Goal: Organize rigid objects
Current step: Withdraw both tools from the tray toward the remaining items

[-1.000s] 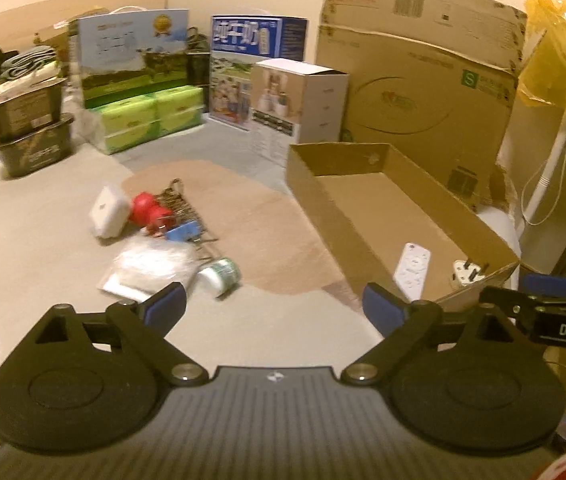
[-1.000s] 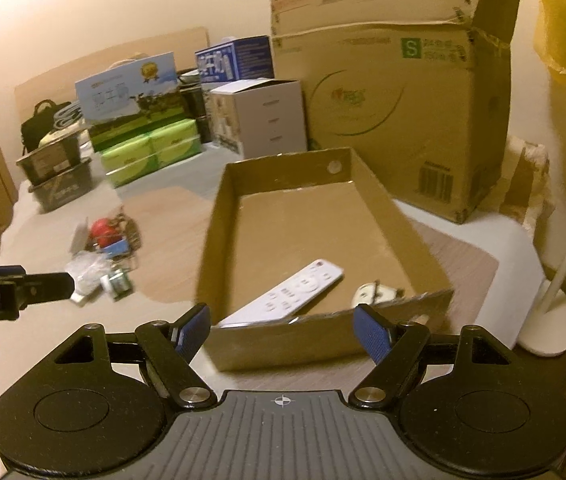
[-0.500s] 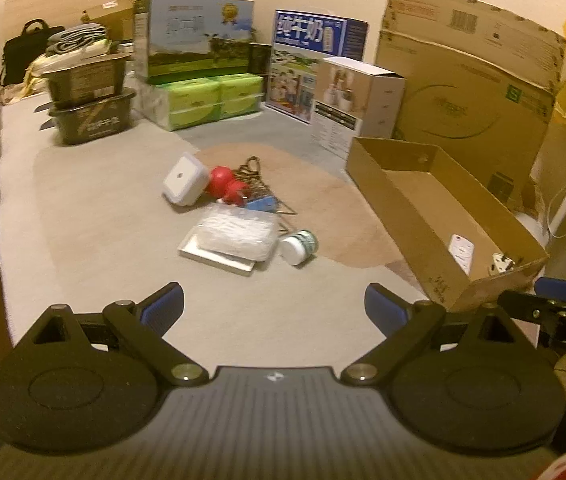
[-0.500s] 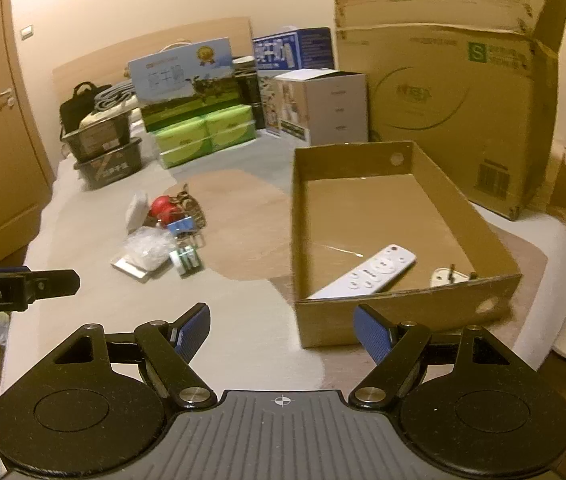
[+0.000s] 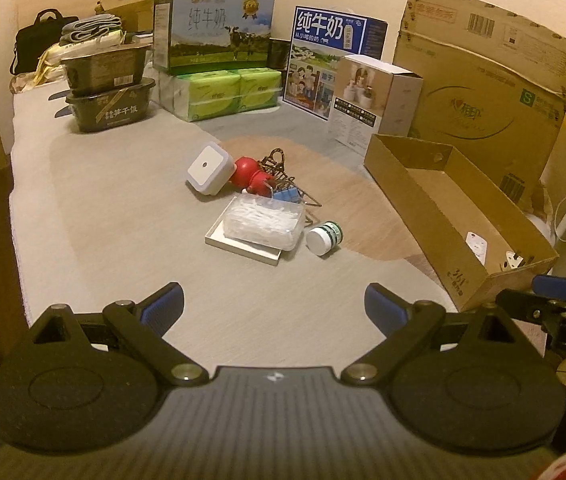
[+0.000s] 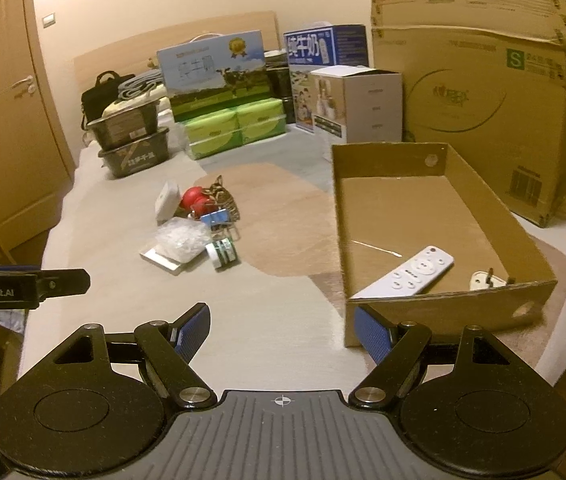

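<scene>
Shallow tray box (image 6: 443, 312): raw brown corrugated cardboard, matt, torn top edge. Remote (image 6: 407, 274) inside it: smooth white plastic, slight sheen. Small bottle (image 5: 325, 237): glossy plastic, white cap, green label. Clear container (image 5: 265, 220): transparent plastic, shiny. Square white unit (image 5: 207, 167): smooth matt plastic. Red piece (image 5: 250, 174): glossy. Bed cover (image 5: 123, 208): grey-beige cloth, matt, fine weave. Door (image 6: 7, 112): wood-look, satin.
</scene>
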